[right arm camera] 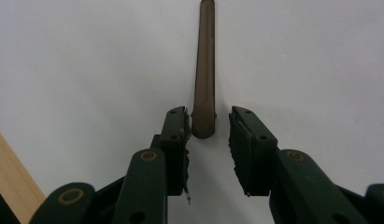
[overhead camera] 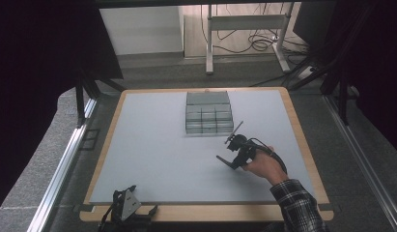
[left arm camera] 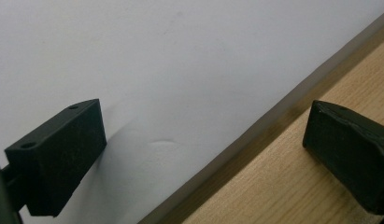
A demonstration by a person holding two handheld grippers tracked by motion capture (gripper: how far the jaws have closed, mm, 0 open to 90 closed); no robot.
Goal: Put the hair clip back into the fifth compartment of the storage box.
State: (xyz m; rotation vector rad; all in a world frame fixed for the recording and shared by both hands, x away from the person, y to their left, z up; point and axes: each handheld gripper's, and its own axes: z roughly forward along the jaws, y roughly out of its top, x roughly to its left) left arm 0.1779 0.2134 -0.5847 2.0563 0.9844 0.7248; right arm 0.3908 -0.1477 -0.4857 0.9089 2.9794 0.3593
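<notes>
The right gripper (right arm camera: 207,128), jaws narrowly parted around a brown stick (right arm camera: 204,70), hovers right of the grey tray (overhead camera: 208,114); the left gripper (overhead camera: 128,207) lies wide open at the near edge.

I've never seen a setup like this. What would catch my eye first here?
Probably the person's hand at the right of the pale table, holding the right gripper with its jaws apart around the near end of a thin brown stick. Next, the grey compartmented tray near the far edge. The left gripper rests unheld at the near edge, jaws wide.

high: above, forward-down | tool cams: close, downward | shared: grey mat (overhead camera: 157,154)
</notes>
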